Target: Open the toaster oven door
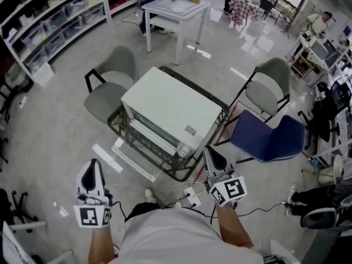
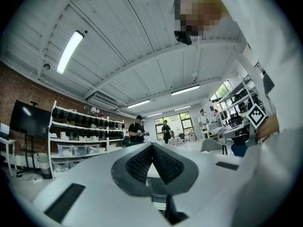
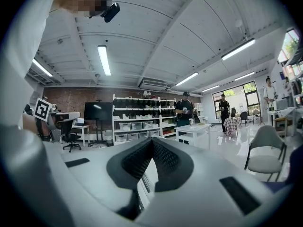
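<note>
The white toaster oven [image 1: 170, 108] stands on a low metal-framed table [image 1: 116, 126] in front of me. Its front faces lower left, and the door [image 1: 135, 161] hangs folded down, so the wire racks inside show. My left gripper [image 1: 93, 165] is shut on nothing, held low by my body and well left of the door. My right gripper [image 1: 210, 150] is also shut and empty, with its tip just off the oven's near right corner. In the left gripper view [image 2: 152, 148] and the right gripper view [image 3: 152, 143] the ribbed pads meet at the tips.
A grey chair [image 1: 113, 81] stands left of the oven, another grey chair [image 1: 268, 87] and a blue chair [image 1: 269, 139] to the right. A power strip [image 1: 191, 194] with cables lies on the floor by my feet. A white table [image 1: 176, 10] and shelves [image 1: 52, 23] stand farther back.
</note>
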Demonstrator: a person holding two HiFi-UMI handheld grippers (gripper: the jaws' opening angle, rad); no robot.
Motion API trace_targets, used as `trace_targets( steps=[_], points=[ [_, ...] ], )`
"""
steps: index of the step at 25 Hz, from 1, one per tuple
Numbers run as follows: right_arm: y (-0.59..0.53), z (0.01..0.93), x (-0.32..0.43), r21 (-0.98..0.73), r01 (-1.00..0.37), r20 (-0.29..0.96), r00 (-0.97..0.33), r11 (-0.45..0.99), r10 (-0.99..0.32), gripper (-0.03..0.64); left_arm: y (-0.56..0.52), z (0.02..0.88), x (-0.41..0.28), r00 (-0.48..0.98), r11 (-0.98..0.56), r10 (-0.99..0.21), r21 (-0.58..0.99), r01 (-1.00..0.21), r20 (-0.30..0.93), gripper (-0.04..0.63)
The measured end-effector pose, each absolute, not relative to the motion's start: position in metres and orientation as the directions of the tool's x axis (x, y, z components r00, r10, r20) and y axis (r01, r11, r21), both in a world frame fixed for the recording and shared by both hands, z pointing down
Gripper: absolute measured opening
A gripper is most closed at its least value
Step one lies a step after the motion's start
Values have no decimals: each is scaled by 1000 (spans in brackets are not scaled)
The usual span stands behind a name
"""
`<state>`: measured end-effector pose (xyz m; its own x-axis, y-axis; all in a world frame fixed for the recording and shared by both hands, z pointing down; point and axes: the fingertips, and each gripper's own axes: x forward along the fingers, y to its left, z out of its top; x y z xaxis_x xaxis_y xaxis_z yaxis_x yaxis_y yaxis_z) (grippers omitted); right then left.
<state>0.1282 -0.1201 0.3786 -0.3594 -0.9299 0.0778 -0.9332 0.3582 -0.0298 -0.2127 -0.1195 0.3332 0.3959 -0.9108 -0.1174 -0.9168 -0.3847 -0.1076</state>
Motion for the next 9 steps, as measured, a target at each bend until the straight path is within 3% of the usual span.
trace_targets(
  steps=[9],
  points=[
    [-124,374,123,-29,-932,74,-364,363,-929,23,-121,328,-216,392,-383,-912,-88,-920,-125,18]
  ],
)
